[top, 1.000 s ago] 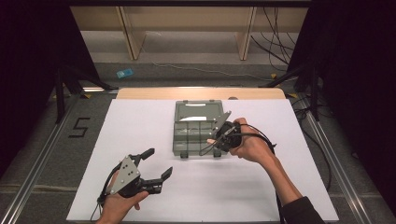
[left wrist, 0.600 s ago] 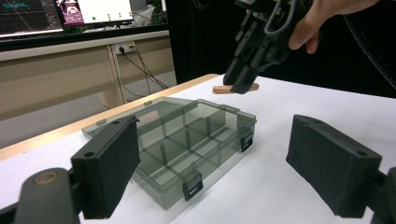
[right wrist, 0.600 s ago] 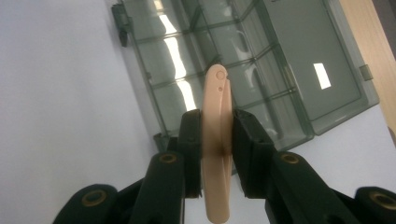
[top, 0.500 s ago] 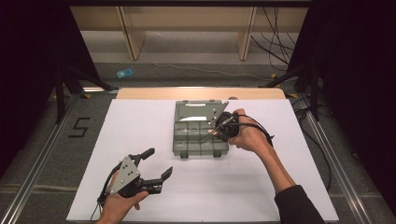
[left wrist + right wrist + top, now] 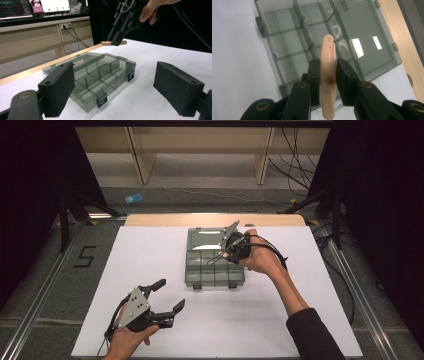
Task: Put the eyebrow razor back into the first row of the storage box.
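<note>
The right gripper [image 5: 327, 75], pinching a flat peach-coloured strip [image 5: 327, 62], has moved farther over the open compartment box [image 5: 215, 270] below it; a drop looks near; the left gripper [image 5: 167, 296] stays spread.

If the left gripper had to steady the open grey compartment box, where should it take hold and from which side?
Probably the box's front wall between the two black latches, coming in from the person's side. That edge faces the open left gripper; the lid lies flat behind, and the right gripper, holding a pale strip, hangs over the compartments.
</note>
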### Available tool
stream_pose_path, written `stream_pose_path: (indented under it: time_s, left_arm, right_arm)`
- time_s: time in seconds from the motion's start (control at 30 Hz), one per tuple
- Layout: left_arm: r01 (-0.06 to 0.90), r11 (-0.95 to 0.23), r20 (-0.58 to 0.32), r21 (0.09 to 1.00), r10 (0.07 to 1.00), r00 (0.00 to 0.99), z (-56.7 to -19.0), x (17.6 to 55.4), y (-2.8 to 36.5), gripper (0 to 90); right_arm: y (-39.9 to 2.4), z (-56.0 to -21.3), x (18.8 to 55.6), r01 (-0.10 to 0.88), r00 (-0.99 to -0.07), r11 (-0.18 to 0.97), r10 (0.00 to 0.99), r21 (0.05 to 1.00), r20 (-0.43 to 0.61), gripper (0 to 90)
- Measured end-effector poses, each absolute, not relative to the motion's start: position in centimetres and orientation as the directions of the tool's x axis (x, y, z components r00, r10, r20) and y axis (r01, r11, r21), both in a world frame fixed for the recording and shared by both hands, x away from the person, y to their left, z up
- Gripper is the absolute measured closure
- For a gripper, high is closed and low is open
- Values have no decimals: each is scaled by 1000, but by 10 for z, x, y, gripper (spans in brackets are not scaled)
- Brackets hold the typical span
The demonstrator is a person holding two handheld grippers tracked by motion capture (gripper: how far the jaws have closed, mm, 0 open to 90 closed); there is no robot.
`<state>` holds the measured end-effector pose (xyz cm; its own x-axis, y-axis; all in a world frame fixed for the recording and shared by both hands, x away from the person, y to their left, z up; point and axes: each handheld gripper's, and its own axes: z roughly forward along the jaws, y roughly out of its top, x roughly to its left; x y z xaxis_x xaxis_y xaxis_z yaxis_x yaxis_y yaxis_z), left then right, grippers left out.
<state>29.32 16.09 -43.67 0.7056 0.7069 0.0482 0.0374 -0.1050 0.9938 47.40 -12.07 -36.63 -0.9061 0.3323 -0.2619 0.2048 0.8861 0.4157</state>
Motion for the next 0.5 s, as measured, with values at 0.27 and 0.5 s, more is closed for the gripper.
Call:
stream_pose_path:
  time_s: [0.27, 0.5]
  left_arm:
    - [43, -115, 52, 992, 710, 702, -436, 292, 161, 163]
    - [43, -114, 51, 993, 710, 702, -436, 292, 161, 163]
  right_arm:
    - [-114, -364, 481, 200, -904, 892, 328, 406, -276, 743]
    - [-106, -365, 486, 203, -904, 894, 328, 399, -274, 743]
